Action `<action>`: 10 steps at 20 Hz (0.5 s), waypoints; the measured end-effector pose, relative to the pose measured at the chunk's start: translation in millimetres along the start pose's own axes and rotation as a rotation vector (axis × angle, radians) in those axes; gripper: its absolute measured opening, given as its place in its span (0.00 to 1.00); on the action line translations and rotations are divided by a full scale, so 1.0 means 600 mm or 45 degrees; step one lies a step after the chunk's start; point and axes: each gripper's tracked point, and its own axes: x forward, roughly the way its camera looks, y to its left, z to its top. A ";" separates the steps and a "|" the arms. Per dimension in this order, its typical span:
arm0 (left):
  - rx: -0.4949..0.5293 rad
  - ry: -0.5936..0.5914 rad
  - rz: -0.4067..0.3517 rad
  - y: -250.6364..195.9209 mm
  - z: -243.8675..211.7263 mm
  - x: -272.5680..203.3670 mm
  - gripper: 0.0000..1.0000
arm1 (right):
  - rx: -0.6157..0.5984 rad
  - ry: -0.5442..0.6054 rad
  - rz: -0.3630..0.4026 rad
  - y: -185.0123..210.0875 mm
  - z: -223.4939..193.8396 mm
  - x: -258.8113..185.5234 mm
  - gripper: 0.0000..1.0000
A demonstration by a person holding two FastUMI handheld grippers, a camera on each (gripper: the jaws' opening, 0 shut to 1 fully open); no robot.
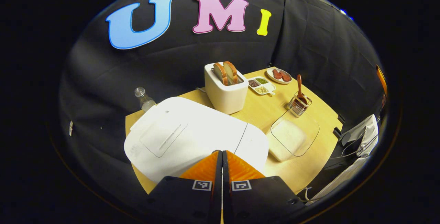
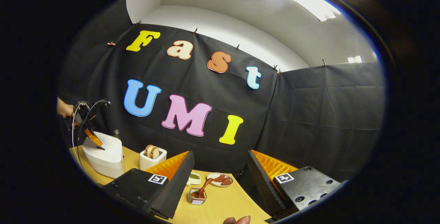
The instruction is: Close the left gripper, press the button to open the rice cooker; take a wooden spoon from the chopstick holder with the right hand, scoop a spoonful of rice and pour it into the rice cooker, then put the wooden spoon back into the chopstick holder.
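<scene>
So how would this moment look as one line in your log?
stage: pressing lid button | left gripper: shut, on closed cooker | right gripper: open, empty, raised | spoon: in holder | lid: closed

The right tongs (image 2: 220, 179) are standing wide open above the table (image 2: 223, 206). A wooden spoon (image 2: 203, 188) is leaning in the chopstick holder (image 2: 197, 198) between them. Far left, the left tongs (image 2: 98, 145) are touching the top of the white rice cooker (image 2: 103, 160).
</scene>
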 end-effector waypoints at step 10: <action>0.041 0.103 -0.004 0.015 -0.031 0.032 0.07 | -0.001 0.015 -0.019 0.003 -0.010 0.009 0.97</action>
